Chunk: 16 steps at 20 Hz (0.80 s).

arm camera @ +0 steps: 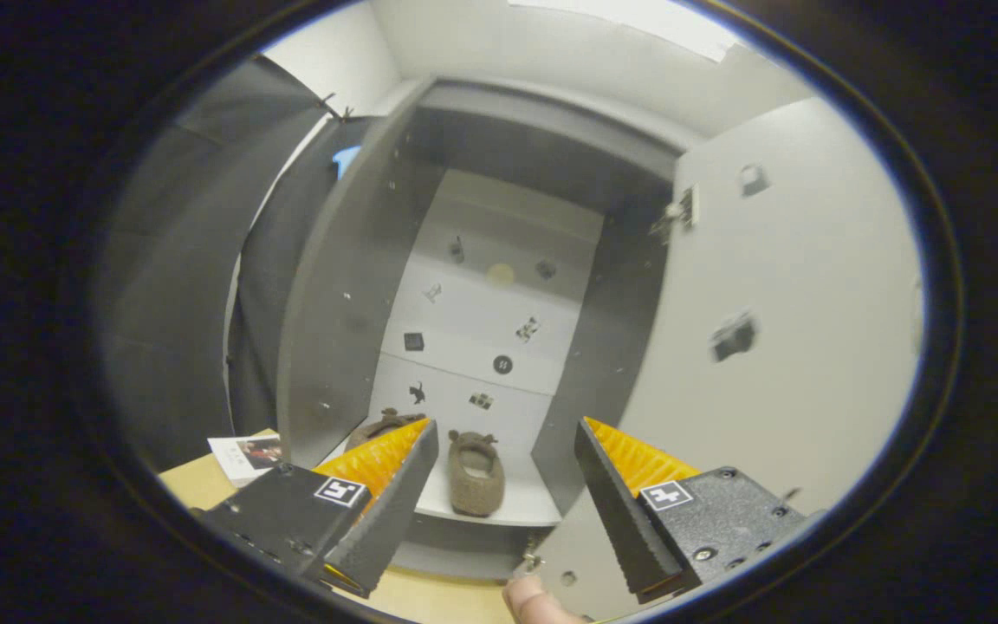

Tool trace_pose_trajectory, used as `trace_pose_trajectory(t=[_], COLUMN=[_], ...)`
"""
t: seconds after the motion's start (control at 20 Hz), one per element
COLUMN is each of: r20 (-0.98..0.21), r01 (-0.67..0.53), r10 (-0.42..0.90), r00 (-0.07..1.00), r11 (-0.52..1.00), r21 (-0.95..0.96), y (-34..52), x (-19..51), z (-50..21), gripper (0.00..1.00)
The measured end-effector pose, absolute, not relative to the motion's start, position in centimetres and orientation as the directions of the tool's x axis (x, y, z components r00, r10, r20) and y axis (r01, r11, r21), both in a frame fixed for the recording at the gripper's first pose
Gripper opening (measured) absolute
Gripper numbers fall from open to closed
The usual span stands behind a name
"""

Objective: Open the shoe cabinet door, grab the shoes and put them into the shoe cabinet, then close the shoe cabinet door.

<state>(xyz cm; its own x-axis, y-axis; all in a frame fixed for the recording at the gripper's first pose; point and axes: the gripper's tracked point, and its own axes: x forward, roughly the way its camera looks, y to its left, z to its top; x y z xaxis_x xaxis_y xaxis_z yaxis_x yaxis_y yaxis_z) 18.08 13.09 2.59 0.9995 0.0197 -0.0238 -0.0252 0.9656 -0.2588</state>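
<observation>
We found the shoe cabinet (499, 286) with its door (776, 329) swung wide to the right, and both shoes (475, 472) already sat on the bottom shelf, just beyond the fingers. Our claw (503, 485) stood open, gripping nothing. A fingertip (529, 600) touched the door's lower corner. We judged only the closing remained.

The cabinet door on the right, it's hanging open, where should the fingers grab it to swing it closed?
Grip the cabinet door by its free lower edge, near the fingertip already there. The panel's face looks flat, with no handle visible, so only the thin edge fits between the fingers. Come from the front, one finger on each face. The gripper is open, holding nothing. Both shoes sit inside already.
</observation>
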Motion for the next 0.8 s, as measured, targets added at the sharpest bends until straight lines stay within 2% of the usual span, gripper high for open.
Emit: trace_pose_trajectory(t=[0.3, 0.6, 0.8], r20=[0.177, 0.22, 0.189], r01=[0.11, 0.155, 0.158], r10=[-0.065, -0.119, -0.143], r00=[0.982, 0.968, 0.972], r11=[0.961, 0.976, 0.985], r21=[-0.255, -0.153, -0.066], y=[4.8, -5.1, -11.8], x=[3.8, -5.1, -8.3], z=[9.3, 10.6, 10.1], gripper=[1.0, 1.0, 1.0])
